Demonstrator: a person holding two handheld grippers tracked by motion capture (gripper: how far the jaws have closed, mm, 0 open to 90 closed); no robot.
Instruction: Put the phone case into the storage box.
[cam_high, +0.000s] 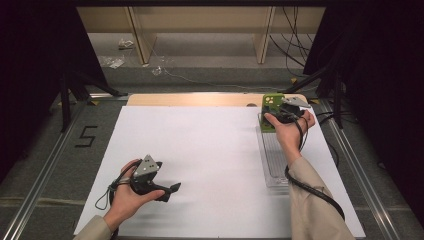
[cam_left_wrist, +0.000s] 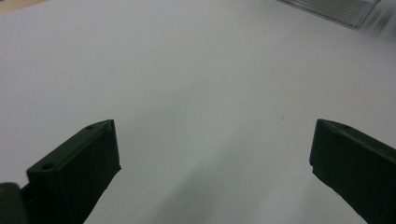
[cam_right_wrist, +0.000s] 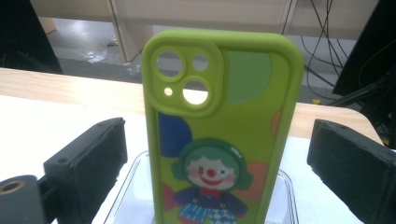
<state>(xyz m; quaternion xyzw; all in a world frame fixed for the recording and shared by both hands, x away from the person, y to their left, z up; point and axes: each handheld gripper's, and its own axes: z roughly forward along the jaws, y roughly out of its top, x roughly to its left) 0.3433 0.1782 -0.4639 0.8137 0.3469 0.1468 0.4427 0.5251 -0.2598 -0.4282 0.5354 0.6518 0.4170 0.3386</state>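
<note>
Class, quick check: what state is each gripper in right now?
Left gripper: open, holding nothing, over the white table sheet.
Right gripper: open, its jaws either side of the upright green clown-print phone case, not touching it.

Three cameras: one above me, one on each gripper

The high view looks forward and down over my table (cam_high: 210, 150). My left gripper's camera skims its white surface, the clear tray (cam_left_wrist: 336, 9) far off; my right's sits close behind the green phone case (cam_right_wrist: 219, 130) in that tray.
</note>
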